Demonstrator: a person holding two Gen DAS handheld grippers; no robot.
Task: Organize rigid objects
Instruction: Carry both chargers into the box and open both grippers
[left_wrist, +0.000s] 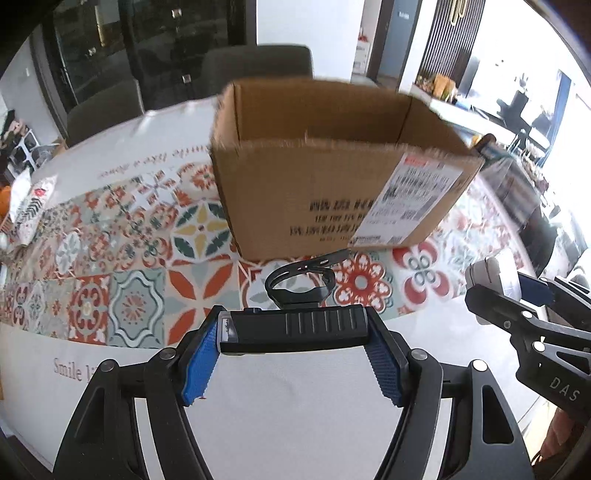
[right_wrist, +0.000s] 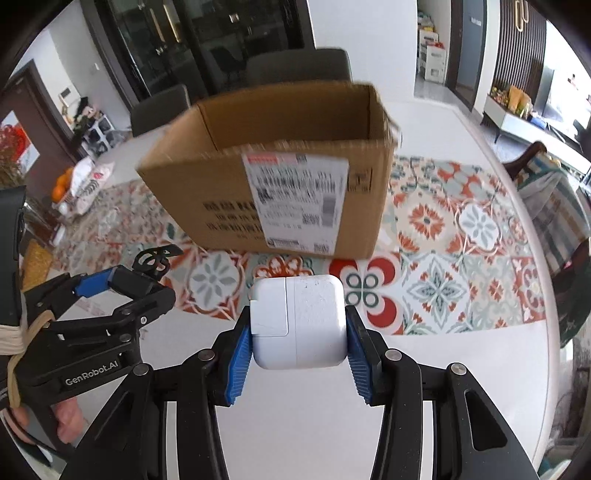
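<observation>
An open cardboard box (left_wrist: 325, 184) with a shipping label stands on the patterned tablecloth ahead of both grippers; it also shows in the right wrist view (right_wrist: 229, 206). My left gripper (left_wrist: 291, 328) is shut on a black bike light with a strap mount (left_wrist: 295, 325), held above the table in front of the box. My right gripper (right_wrist: 299, 332) is shut on a white power adapter (right_wrist: 299, 321). The right gripper with the adapter shows at the right of the left view (left_wrist: 495, 288). The left gripper shows at the left of the right view (right_wrist: 122, 284).
A round white table (right_wrist: 461, 369) carries the patterned cloth (left_wrist: 140, 258). Grey chairs (left_wrist: 258, 62) stand behind the table. Snack bags (left_wrist: 29, 206) and oranges (right_wrist: 61, 186) lie at the table's far left. A chair with striped fabric (right_wrist: 554, 199) is at the right.
</observation>
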